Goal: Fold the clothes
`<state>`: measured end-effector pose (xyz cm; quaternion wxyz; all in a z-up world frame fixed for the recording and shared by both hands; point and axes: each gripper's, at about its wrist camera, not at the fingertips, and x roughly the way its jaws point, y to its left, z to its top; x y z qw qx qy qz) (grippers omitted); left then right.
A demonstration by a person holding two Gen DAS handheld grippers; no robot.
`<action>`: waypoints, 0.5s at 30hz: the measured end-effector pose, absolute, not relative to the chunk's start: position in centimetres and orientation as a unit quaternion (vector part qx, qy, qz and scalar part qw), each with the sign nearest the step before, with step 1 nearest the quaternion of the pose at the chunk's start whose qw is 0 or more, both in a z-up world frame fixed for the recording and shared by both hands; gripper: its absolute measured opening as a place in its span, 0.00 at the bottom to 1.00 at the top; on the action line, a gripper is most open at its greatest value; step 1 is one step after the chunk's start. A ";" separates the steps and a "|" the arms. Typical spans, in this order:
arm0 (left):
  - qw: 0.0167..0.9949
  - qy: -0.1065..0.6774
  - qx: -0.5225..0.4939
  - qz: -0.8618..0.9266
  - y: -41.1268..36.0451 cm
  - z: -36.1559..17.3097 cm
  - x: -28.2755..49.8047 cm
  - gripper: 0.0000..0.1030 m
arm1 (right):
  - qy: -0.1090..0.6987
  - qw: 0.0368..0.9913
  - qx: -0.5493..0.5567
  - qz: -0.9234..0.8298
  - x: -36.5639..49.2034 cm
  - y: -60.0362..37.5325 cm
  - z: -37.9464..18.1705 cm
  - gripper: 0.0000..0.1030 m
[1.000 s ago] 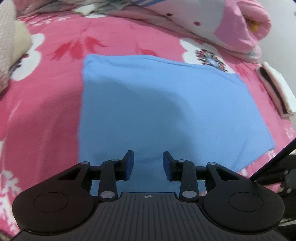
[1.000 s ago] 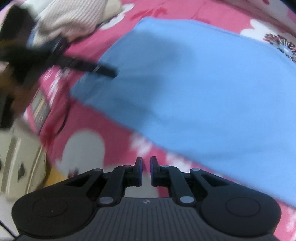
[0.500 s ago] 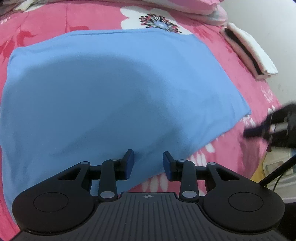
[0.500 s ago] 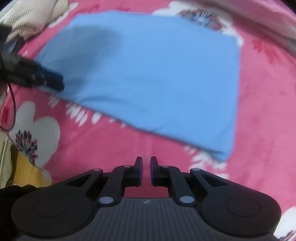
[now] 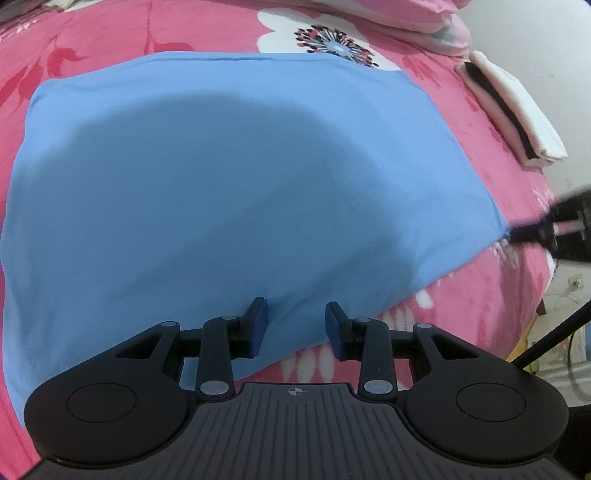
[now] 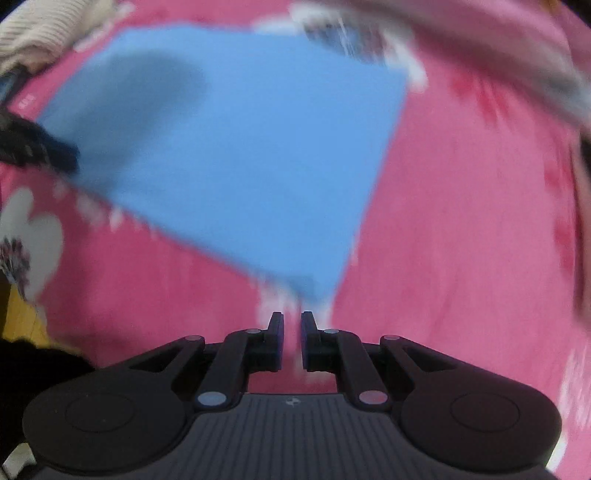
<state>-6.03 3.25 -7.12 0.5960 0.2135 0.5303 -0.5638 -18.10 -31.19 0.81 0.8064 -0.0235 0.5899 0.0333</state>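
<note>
A light blue garment [image 5: 240,177], folded into a flat rectangle, lies on the pink flowered bedspread [image 5: 480,295]. My left gripper [image 5: 295,314] hovers over the garment's near edge with its jaws apart and nothing between them. In the blurred right wrist view, the garment [image 6: 240,147] points its near corner toward my right gripper [image 6: 292,321]. That gripper hangs just short of the corner, jaws almost together and holding nothing. Each gripper also appears as a dark blur in the other's view, the right gripper [image 5: 546,229] by the garment's right corner and the left gripper [image 6: 33,147] at the left.
A folded white, pink and black garment [image 5: 517,110] lies at the bed's right side near the wall. Pink bedding [image 5: 406,14] is piled at the far end. A beige knit piece [image 6: 44,33] sits at the upper left. The bed's edge and the floor [image 5: 561,332] show at the right.
The left gripper slid right along the garment's near edge, then held still. The right gripper swung across to the garment's right near corner. Neither jaw opening changed.
</note>
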 end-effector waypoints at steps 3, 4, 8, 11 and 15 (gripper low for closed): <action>0.595 0.532 0.221 -0.561 3.2 -7.0 -6.2 0.33 | 0.588 0.806 -0.039 0.055 -16.1 -31.7 -0.5 0.09; 0.595 0.532 0.221 -0.560 3.2 -7.0 -6.2 0.33 | 0.594 0.801 -0.043 0.058 -16.8 -32.3 -0.8 0.09; 0.596 0.535 0.219 -0.558 3.3 -7.1 -6.1 0.33 | 0.638 0.769 -0.033 0.034 -19.3 -35.1 -0.7 0.15; 0.596 0.537 0.219 -0.555 3.1 -7.2 -6.1 0.33 | 0.641 0.766 0.046 0.006 -19.7 -37.1 0.9 0.15; 0.592 0.537 0.228 -0.555 2.8 -7.2 -6.1 0.34 | 0.627 0.775 -0.042 0.065 -19.9 -34.7 1.9 0.16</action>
